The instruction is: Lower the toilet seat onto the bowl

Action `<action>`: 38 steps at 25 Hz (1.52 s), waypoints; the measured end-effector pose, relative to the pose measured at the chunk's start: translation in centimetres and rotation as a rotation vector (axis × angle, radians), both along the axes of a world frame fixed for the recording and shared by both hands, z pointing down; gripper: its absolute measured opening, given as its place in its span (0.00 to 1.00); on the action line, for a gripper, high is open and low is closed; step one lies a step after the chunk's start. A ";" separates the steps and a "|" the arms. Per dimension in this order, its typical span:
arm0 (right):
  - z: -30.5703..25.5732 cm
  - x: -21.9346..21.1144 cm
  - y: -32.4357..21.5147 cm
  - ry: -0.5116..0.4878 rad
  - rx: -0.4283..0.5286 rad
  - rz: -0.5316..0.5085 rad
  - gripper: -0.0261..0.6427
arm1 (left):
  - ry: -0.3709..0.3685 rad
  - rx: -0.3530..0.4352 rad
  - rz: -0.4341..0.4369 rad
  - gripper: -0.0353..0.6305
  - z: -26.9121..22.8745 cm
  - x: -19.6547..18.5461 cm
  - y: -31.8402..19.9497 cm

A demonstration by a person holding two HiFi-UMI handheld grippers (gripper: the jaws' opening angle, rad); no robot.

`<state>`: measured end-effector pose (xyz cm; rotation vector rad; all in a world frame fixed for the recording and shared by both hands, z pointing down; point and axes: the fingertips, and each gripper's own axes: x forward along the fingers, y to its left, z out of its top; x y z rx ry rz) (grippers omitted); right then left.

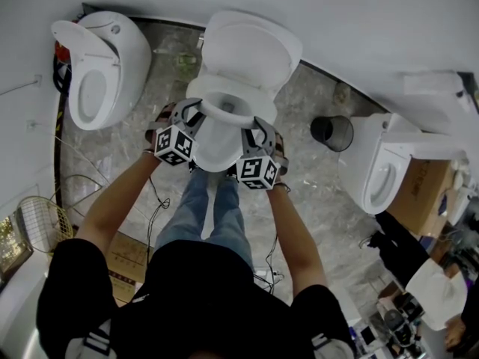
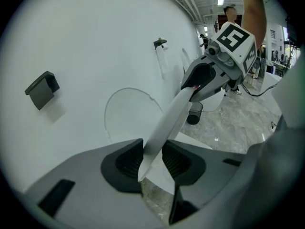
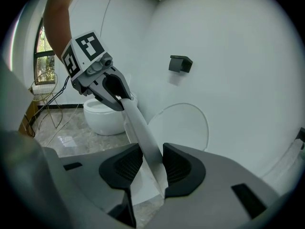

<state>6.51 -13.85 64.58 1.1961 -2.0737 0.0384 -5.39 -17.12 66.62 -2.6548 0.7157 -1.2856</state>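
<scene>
The toilet seat (image 1: 254, 99) sits over the bowl (image 1: 217, 154) of the middle toilet. Its long axis runs from the wall side out toward the person, with the front rim nearest them. The left gripper (image 1: 191, 114) is clamped on that rim left of the bowl, and the right gripper (image 1: 258, 129) is clamped on it right of the bowl.

The bowl stands on a grey marbled floor (image 1: 314, 193) against a white wall (image 1: 374, 21). 2 more toilets flank it, 1 to its left (image 1: 105, 66) and 1 to its right (image 1: 382, 167). A dark bin (image 1: 333, 132) stands between the bowl and the right toilet.

Only the gripper views show the seat edge-on, as a thin white band. In the left gripper view it slants from the jaws to the right gripper (image 2: 198, 82). A dark bracket (image 3: 180, 63) on the wall shows only there too.
</scene>
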 end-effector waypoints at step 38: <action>9.2 -4.7 13.4 0.219 -0.087 -0.219 0.29 | -0.208 -0.002 0.107 0.30 8.1 -4.5 12.8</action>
